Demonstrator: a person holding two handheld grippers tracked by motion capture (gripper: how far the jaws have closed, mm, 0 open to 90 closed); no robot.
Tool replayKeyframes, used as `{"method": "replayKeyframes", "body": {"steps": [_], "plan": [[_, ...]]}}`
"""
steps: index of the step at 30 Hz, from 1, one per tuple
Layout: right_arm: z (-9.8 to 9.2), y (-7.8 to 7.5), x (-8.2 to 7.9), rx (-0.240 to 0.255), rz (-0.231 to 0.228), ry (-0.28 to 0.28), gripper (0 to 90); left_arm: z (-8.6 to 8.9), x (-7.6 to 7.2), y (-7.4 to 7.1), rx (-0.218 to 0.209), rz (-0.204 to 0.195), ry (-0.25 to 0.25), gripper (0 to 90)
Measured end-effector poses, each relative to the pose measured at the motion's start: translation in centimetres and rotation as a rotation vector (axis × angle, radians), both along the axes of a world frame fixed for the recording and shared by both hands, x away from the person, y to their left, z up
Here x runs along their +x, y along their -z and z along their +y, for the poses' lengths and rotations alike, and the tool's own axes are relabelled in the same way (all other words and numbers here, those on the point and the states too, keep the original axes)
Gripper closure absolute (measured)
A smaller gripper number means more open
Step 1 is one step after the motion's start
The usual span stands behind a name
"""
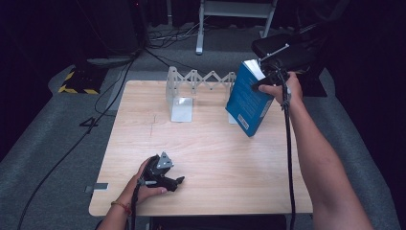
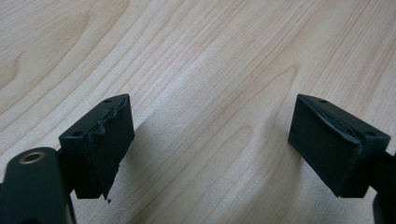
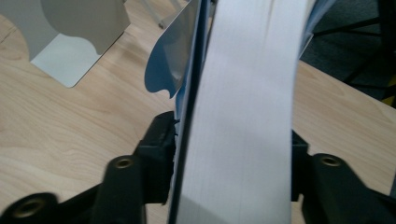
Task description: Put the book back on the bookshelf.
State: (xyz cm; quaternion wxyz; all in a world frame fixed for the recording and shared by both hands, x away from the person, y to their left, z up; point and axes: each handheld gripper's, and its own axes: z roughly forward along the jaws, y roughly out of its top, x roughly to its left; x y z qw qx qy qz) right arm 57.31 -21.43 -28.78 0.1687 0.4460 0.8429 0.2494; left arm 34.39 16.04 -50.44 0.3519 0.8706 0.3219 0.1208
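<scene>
Forearms: two bare forearms entered from the near edge in the high view, the right one reaching far across the right side, the left one short at the near left with a band at the wrist.
Table point(image 1: 206, 143): pale wood, seen from above, with grey carpet around it and black cables trailing off to the left.
Book point(image 1: 249, 98): blue-covered, tilted with its top leaning right, its lower corner low over the table at the far right; its white page block point(image 3: 243, 116) ran up the middle of the right gripper view.
Bookend rack point(image 1: 201, 81): white, an accordion lattice along the far edge, with one flat metal bookend point(image 1: 181, 109) standing at its left end and another point(image 3: 175, 56) just beside the book's cover in the right gripper view.
Right gripper point(image 1: 270, 79): held at the book's upper right edge in the high view; its black jaws sat on either side of the book, the left pad against the cover, the right one at the page block's far side, clamped on it.
Left gripper point(image 1: 167, 179): resting low at the near left of the table, lying toward the right; its jaws stood wide apart over bare wood, its pads point(image 2: 109, 140) worn, nothing between them.
</scene>
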Motion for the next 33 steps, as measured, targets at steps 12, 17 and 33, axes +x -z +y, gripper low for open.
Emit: {"method": "replayKeyframes", "body": {"steps": [12,17,33], "plan": [[0.4,-0.1,-0.1,0.075,-0.078,0.068,61.2,0.0,0.0,0.0,0.003,0.001,0.006,14.6],[0.8,-0.2,-0.3,0.079,-0.145,0.135,61.1,0.0,0.0,0.0,0.002,0.004,0.013,14.6],[0.8,1.5,-1.9,0.096,-0.234,0.327,59.3,0.0,-0.2,0.0,0.001,0.001,0.018,14.8]]}}
